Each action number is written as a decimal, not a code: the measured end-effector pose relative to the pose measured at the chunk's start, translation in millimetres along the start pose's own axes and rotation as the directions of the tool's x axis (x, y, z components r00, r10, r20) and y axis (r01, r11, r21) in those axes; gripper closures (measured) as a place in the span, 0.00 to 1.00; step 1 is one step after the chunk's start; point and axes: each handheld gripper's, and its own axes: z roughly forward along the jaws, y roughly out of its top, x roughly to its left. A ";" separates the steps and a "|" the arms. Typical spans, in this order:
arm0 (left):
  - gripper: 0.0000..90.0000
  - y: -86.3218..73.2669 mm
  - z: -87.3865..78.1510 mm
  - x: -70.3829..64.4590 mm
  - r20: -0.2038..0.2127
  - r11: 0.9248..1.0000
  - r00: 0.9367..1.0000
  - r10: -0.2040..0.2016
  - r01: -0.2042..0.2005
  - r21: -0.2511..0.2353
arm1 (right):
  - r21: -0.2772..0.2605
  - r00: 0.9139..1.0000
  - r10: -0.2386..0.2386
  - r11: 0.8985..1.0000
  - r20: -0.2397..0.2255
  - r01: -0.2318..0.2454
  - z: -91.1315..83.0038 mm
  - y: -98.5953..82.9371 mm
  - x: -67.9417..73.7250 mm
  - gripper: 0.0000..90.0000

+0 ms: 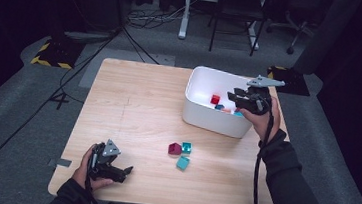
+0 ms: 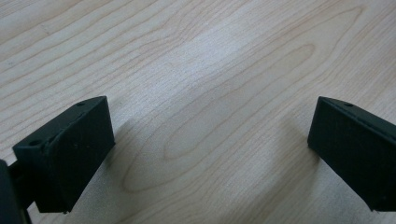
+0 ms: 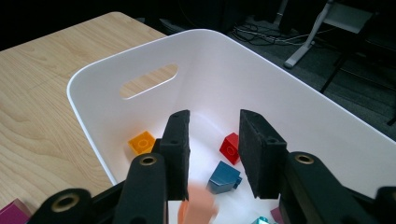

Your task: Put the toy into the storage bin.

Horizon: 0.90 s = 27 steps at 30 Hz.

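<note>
Over the white bin (image 3: 280, 93), right claw (image 3: 214, 154) part-open, blurred salmon block (image 3: 200, 205) beneath, left claw (image 2: 210, 140) wide, empty

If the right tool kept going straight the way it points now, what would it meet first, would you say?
Probably the blue block on the floor of the white bin: it lies in line between the open jaws of the right tool, with the red block just beyond. Depth is hard to judge.

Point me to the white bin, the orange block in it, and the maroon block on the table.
white bin (image 3: 93, 77), right gripper view, rim.
orange block (image 3: 141, 142), right gripper view, top face.
maroon block (image 1: 174, 148), high view, top face.
</note>
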 end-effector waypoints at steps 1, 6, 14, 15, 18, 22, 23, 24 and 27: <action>0.01 0.0 0.0 0.0 0.000 1.000 1.000 0.000 0.000 0.000 | 0.002 1.000 0.000 1.000 -0.002 0.000 0.1 -0.2 0.1 0.71; 0.01 0.0 0.0 0.0 0.000 1.000 1.000 0.000 0.000 0.000 | -0.002 1.000 0.003 1.000 -0.009 -0.003 -0.9 -1.6 1.7 0.69; 0.01 0.0 0.0 0.0 0.000 1.000 1.000 0.000 0.000 0.000 | -0.019 1.000 -0.008 1.000 -0.016 0.007 -6.4 -4.1 7.2 0.64; 0.01 0.0 0.0 0.0 0.001 1.000 1.000 0.000 0.000 0.001 | -0.026 1.000 -0.006 1.000 -0.022 0.006 -7.2 -4.5 8.1 0.63; 0.01 0.0 0.0 0.0 0.001 1.000 1.000 0.000 0.000 0.000 | -0.034 0.999 -0.014 0.999 -0.028 0.013 -11.8 -5.3 11.7 0.57; 0.01 0.0 -0.1 0.0 0.001 1.000 1.000 0.000 0.000 0.001 | -0.048 1.000 -0.021 0.999 -0.018 0.020 -19.7 -6.5 17.9 0.50; 0.01 0.0 -0.1 0.0 0.001 1.000 1.000 0.000 0.000 0.002 | -0.057 1.000 -0.014 0.998 -0.026 0.013 -20.8 -7.0 19.1 0.49; 0.01 0.0 -0.1 0.0 0.001 1.000 1.000 0.000 0.000 0.002 | -0.060 0.999 -0.020 0.998 -0.029 0.018 -22.8 -7.6 19.9 0.49; 0.01 0.0 0.0 -0.1 0.001 1.000 1.000 -0.001 0.001 0.000 | -0.069 0.999 -0.024 0.997 -0.034 0.022 -29.0 -8.5 23.4 0.47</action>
